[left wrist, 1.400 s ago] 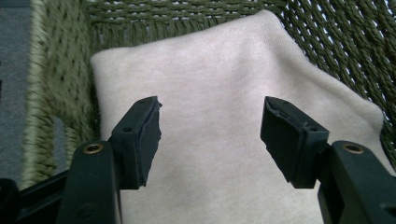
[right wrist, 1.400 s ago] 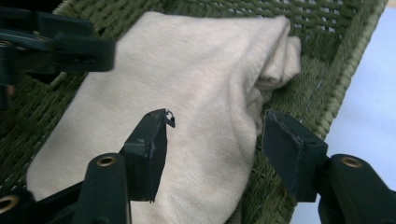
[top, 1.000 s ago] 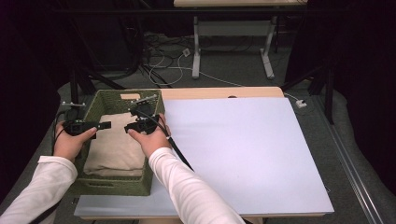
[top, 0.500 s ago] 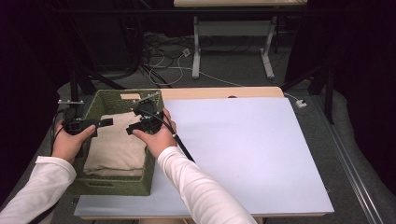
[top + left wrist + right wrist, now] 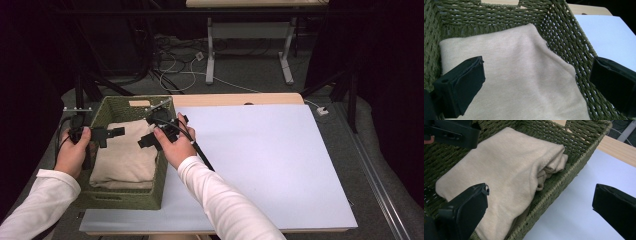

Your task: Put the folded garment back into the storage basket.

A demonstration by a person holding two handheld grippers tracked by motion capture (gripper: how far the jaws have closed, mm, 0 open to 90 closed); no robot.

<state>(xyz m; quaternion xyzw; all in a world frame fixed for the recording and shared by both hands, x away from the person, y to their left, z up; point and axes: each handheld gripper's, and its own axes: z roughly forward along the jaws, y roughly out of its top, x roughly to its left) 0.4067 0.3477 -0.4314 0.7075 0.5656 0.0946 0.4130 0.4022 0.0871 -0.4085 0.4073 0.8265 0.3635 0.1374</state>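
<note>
the room is dim and dark-walled, with a grey floor, a tangle of cables and the legs of another table beyond. nearer, the worktop (image 5: 235, 99) is light wood, most of it covered by a large white sheet (image 5: 260, 165) that reaches to the right and near edges.

at the worktop's left edge sits a green woven basket (image 5: 125, 199), and inside it lies a folded beige cloth (image 5: 125, 157), filling most of the floor of the basket, its folds facing the wall nearest the white sheet.

both hands hang over the basket. the left tool (image 5: 116, 133) hovers above the cloth's left side, the right tool (image 5: 145, 141) above its right side. each tool's jaws have just been opening and now stand wide apart, with nothing pressed between them; one jaw of each sits low over the cloth.

i judge this the start of taking the cloth out. next, each tool needs to dip, close on an edge of the fabric, and lift evenly so that the folds clear the basket wall.
</note>
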